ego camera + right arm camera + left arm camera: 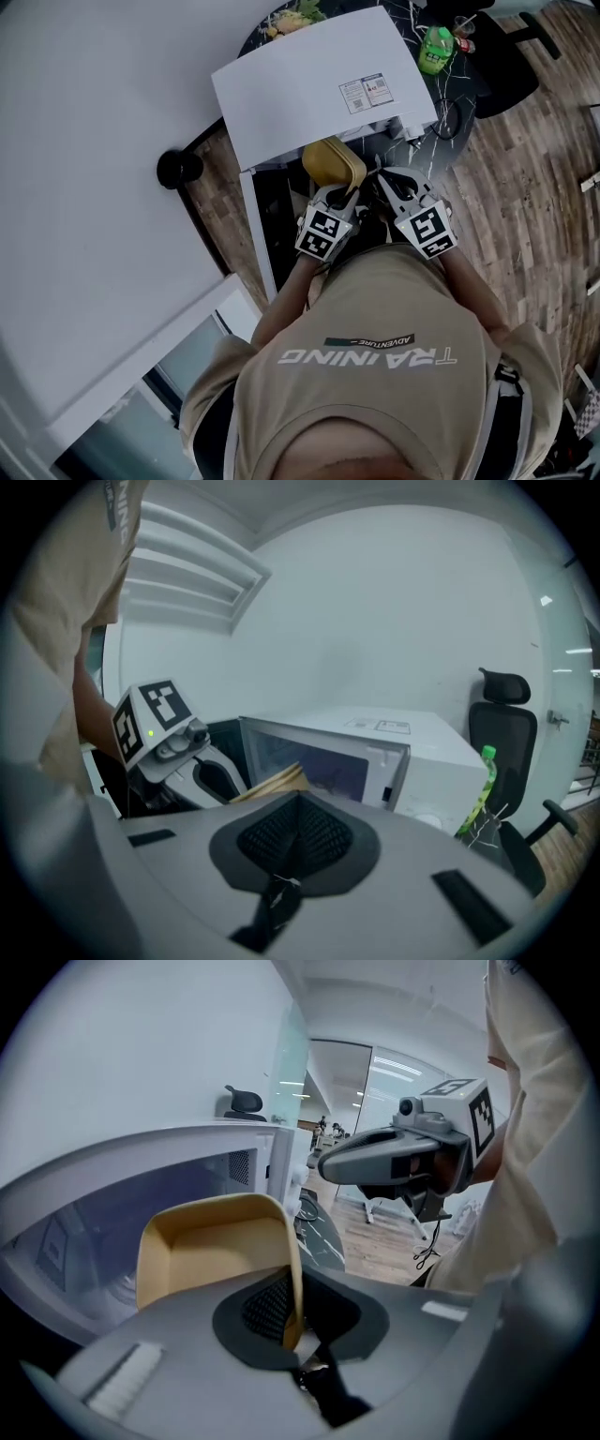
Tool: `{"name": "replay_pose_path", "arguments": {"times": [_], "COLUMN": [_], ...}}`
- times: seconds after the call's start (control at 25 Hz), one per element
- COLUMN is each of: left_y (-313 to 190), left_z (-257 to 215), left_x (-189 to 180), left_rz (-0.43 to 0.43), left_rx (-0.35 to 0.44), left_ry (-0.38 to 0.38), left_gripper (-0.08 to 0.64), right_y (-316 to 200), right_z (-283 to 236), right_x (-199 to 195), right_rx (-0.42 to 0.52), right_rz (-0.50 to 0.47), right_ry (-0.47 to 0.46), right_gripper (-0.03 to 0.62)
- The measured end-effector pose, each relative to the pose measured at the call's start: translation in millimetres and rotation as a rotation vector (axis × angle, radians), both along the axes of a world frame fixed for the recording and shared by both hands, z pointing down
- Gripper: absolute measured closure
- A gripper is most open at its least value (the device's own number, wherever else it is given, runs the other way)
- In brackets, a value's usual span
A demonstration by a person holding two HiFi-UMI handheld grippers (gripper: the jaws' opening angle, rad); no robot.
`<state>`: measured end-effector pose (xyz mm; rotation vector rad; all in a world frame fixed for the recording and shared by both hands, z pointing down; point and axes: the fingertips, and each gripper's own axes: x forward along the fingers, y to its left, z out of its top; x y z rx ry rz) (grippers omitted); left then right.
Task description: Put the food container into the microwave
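Note:
A tan food container (333,161) hangs in front of the white microwave (300,89), level with its open front. My left gripper (336,195) is shut on the container's near wall (211,1241), which stands between the dark pads at the left gripper (292,1312). The microwave door (267,225) stands open on the left side. To the right of the container, my right gripper (398,183) is shut with nothing in it (298,841). The right gripper view shows the container's edge (277,782), the left gripper (211,778) and the microwave (412,738).
A green bottle (435,49) stands on the dark round table (450,117) behind the microwave, with fruit (291,19) at the far side. A black office chair (502,733) is to the right. A white wall (84,141) lies left, a black round object (179,169) beside it.

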<state>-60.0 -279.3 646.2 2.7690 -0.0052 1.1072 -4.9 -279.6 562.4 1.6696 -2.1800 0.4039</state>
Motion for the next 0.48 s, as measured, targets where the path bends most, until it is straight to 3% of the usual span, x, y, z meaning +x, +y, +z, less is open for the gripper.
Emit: {"name": "replay_pose_path", "arguments": {"times": [0.28,0.48], "left_y": [-38.2,-57.6], "left_z": [15.1,33.3], "left_x": [14.8,19.2], "left_rz": [0.038,0.059], "left_rx": [0.121,0.192], "left_ry": [-0.117,-0.221], "left_gripper": [0.535,0.535], "right_y": [10.1,13.3], "right_z": [8.0,7.6], "right_x": [12.6,25.6], "right_rx": [0.03,0.07], "right_rz": [0.013,0.008], "right_ry": [-0.077,-0.023], "right_gripper": [0.582,0.581]}}
